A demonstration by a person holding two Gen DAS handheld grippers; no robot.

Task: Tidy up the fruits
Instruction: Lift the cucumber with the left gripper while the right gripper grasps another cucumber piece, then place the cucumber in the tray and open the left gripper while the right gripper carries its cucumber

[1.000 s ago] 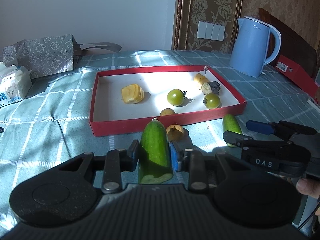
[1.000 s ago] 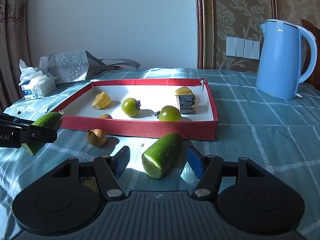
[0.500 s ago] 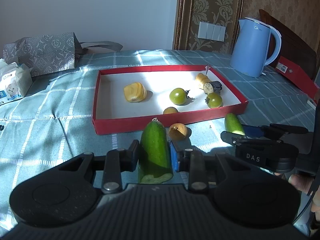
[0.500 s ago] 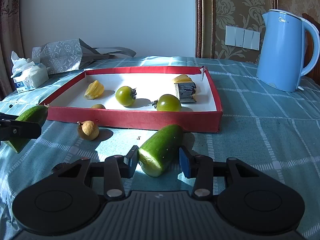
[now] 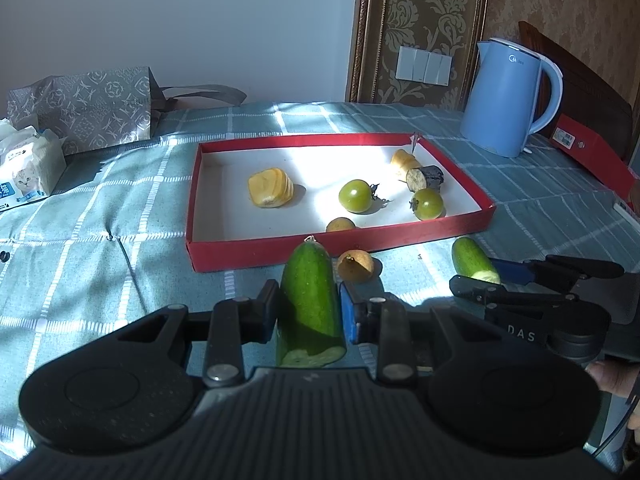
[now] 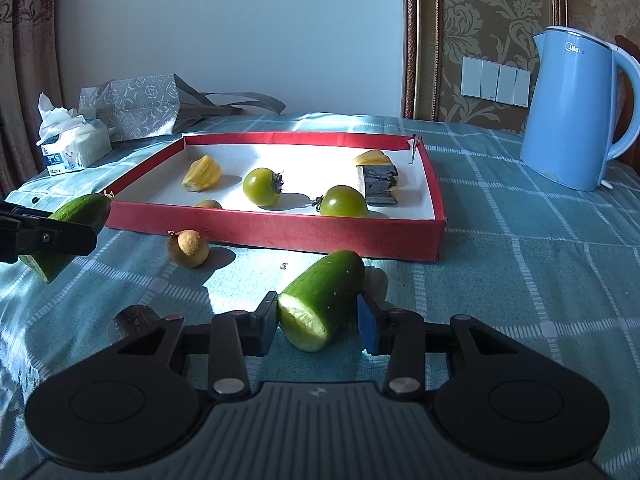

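Held cucumber half: I see it clamped upright between the left gripper's pads — stem tip up, cut face toward the camera.
Second cucumber half: lies on the checked cloth before the tray, cut end facing me, between the right gripper's parted pads; one pad looks to touch it, the other stands off.
Loose longan: brown, round, on the cloth just outside the red tray.
In the tray: two green tomatoes, yellow starfruit piece, another longan — plus a dark-skinned cut chunk.

Sunlight falls across a teal checked tablecloth before a white wall and damask panel.
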